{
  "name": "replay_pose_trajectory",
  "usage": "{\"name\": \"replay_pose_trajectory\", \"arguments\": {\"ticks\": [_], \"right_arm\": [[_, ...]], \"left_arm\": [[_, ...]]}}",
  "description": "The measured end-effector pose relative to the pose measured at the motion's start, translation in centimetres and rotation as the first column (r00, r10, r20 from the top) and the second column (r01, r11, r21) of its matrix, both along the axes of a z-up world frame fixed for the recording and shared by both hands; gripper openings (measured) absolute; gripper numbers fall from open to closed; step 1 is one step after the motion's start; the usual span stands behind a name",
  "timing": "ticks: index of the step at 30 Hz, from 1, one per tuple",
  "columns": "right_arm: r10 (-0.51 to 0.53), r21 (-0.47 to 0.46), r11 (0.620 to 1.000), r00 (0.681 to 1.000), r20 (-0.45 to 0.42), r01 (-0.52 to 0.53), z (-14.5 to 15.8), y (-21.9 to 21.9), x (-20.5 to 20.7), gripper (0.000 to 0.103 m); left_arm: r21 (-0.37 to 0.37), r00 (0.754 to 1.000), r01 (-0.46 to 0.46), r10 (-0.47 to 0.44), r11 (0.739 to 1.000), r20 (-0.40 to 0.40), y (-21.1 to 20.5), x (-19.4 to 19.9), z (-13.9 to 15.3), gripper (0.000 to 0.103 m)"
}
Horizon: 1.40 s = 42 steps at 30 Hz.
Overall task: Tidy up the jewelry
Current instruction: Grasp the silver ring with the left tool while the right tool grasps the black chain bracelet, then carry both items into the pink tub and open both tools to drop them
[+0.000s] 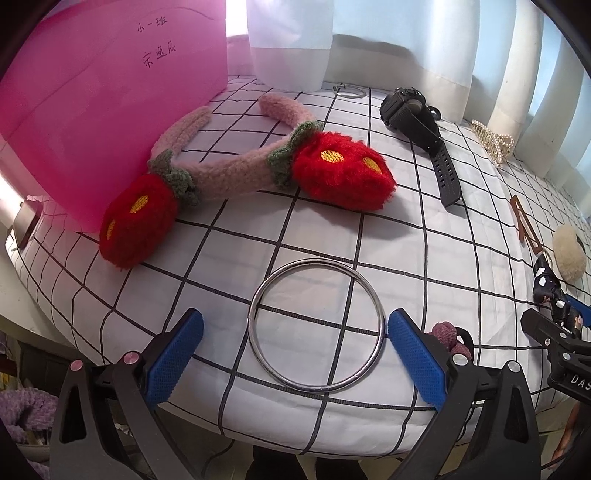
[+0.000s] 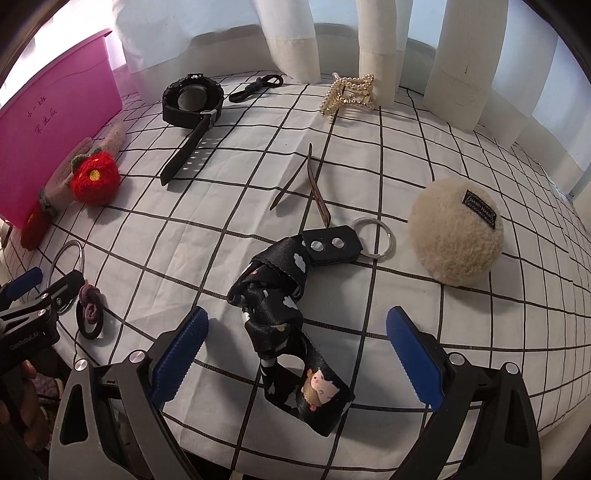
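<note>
A silver bangle lies flat on the checked cloth, between the tips of my open left gripper; it also shows in the right wrist view. My right gripper is open around a black printed lanyard with a key ring. A pink headband with red strawberries leans at a pink box. A black watch, a pearl hair claw and a brown triangular clip lie further back.
A cream fluffy pom lies right of the lanyard. A purple knotted hair tie lies by the left gripper. A thin hoop and a black clasp lie near the curtains. The cloth's front edge is close below both grippers.
</note>
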State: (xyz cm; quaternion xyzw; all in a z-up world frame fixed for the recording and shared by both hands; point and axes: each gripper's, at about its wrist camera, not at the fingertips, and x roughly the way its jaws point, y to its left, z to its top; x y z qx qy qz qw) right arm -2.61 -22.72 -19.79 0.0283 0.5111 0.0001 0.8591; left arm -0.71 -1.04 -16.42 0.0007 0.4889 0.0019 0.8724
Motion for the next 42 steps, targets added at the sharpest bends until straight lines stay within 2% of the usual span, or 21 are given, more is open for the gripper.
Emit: {"name": "replay_pose_trajectory", "arguments": {"ticks": [4,6,8,10,11,12,14,15,21,29,36,42], "right_arm": [[0.016,-0.003,1.0,1.0,0.013,-0.016,0.1,0.3,-0.1,0.091],[0.039,-0.007,0.999,0.999,0.028,-0.039,0.3,0.6,-0.1,0.08],[0.061,-0.009,0.998,0.997,0.039,-0.061,0.5,1.0,-0.2,0.07],[0.084,-0.012,0.996,0.995,0.048,-0.083,0.7,1.4,-0.2,0.059],[0.094,-0.012,0.996,0.994,0.053,-0.094,0.8,1.5,-0.2,0.05],[0.103,-0.014,0.995,0.993,0.056,-0.103,0.9,1.7,-0.3,0.039],[0.121,-0.001,0.993,0.991,0.059,-0.121,1.0,1.9,-0.2,0.026],[0.126,-0.001,0.992,0.99,0.06,-0.126,1.0,2.0,-0.2,0.024],[0.125,0.037,0.991,0.989,0.08,-0.128,1.7,1.5,-0.5,0.021],[0.131,0.083,0.987,0.984,0.117,-0.141,4.9,0.9,-0.6,0.021],[0.161,0.116,0.976,0.968,0.191,-0.185,10.5,0.8,-0.4,0.021],[0.211,0.136,0.956,0.931,0.297,-0.26,16.6,1.9,0.3,0.021]], "left_arm": [[0.006,1.0,0.008,-0.008,1.0,0.02,0.0,-0.3,0.0,0.097],[0.005,1.0,0.014,-0.014,1.0,0.023,-0.1,-0.1,0.0,0.095],[0.004,0.999,0.031,-0.032,0.999,0.033,-0.4,-0.5,0.2,0.088],[0.001,0.997,0.054,-0.054,0.999,0.046,-0.8,-1.0,0.5,0.074],[0.001,0.997,0.063,-0.063,0.998,0.049,-1.0,-1.0,0.6,0.071],[0.005,0.997,0.062,-0.062,0.998,0.05,-1.1,-1.1,0.6,0.071],[-0.004,0.997,0.057,-0.057,0.998,0.051,-1.0,-1.1,0.6,0.071],[-0.002,0.997,0.057,-0.057,0.998,0.052,-1.1,-1.1,0.6,0.071],[-0.009,0.998,0.034,-0.034,0.999,0.053,-0.6,-1.2,1.1,0.07],[-0.034,0.993,0.033,-0.029,0.999,0.115,-0.7,-1.7,5.2,0.07],[-0.087,0.982,0.016,0.0,0.996,0.186,-0.1,-2.3,10.7,0.07],[-0.109,0.962,-0.006,0.035,0.994,0.271,1.5,-3.1,16.1,0.07]]}}
